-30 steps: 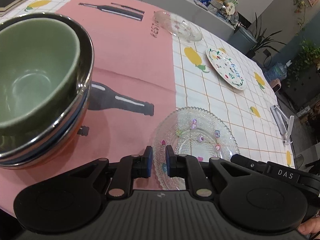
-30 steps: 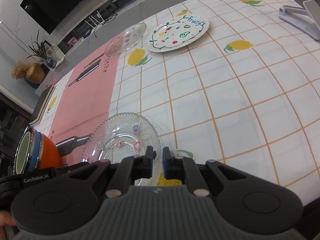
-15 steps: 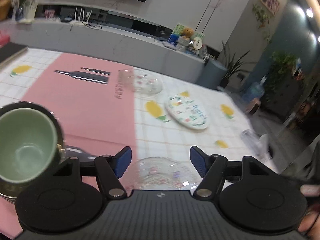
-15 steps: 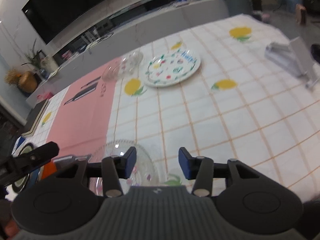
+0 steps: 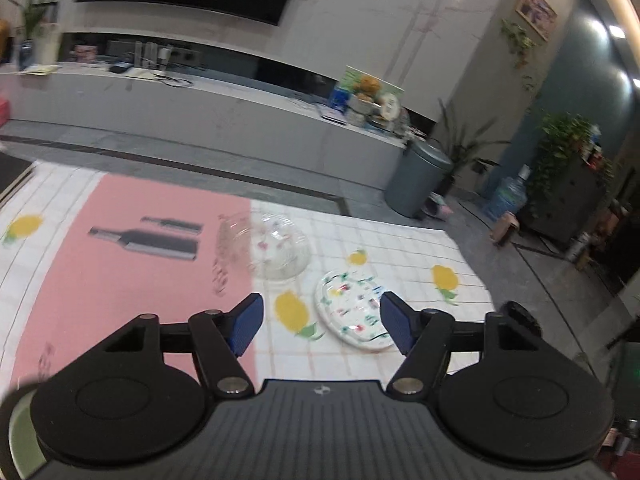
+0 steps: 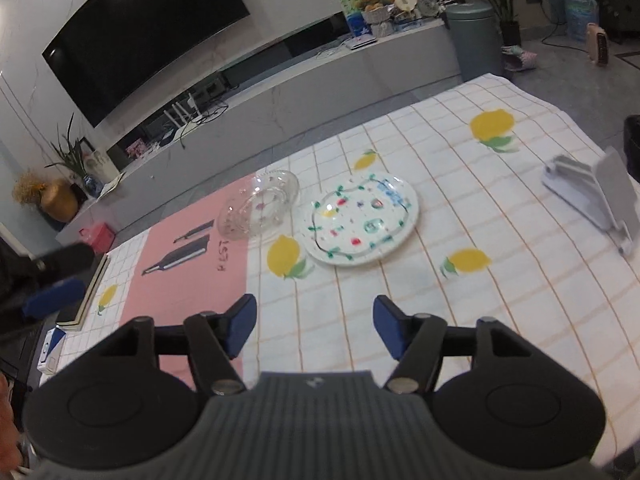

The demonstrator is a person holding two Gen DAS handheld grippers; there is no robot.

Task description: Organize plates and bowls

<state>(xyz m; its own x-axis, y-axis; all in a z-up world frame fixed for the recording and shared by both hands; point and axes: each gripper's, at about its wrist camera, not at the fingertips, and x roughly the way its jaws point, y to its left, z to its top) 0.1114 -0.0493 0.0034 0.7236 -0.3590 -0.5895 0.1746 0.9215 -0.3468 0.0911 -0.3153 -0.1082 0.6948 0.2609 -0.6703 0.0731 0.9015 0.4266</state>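
A dark television (image 6: 136, 36) hangs above a long grey cabinet (image 6: 304, 80).

- Bench cloth (image 6: 460, 304): white with a thin orange grid and yellow lemons on green leaves
- Pink panel (image 5: 120, 280) on the cloth: grey-black bottle prints
- Round plate (image 6: 360, 222): white, with a green vine ring and red, blue and yellow dots
- Glass dish (image 6: 260, 210): clear, with small coloured specks
- Fingers (image 6: 240, 324): blue pads on black arms
- Bowl edge (image 5: 22, 440) in the left view: pale green
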